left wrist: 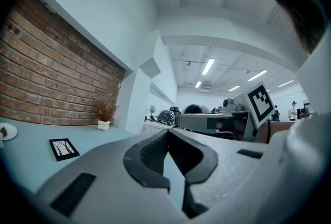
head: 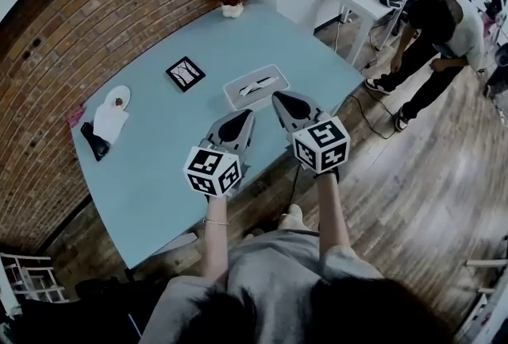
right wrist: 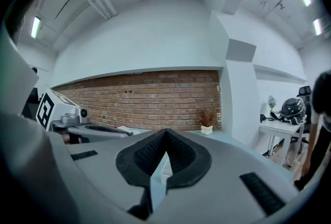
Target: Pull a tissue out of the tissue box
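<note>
Behind right gripper [right wrist: 165, 131], tissue box [right wrist: 166, 172] mostly hidden

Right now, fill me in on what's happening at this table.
A person stands at the near edge of the blue table with a gripper in each hand. The left gripper and the right gripper are both shut and empty. They point toward the tissue box just ahead of them, and neither one grips it. No tissue is in either gripper. Further back on the table sit a framed picture and a potted plant.
</note>
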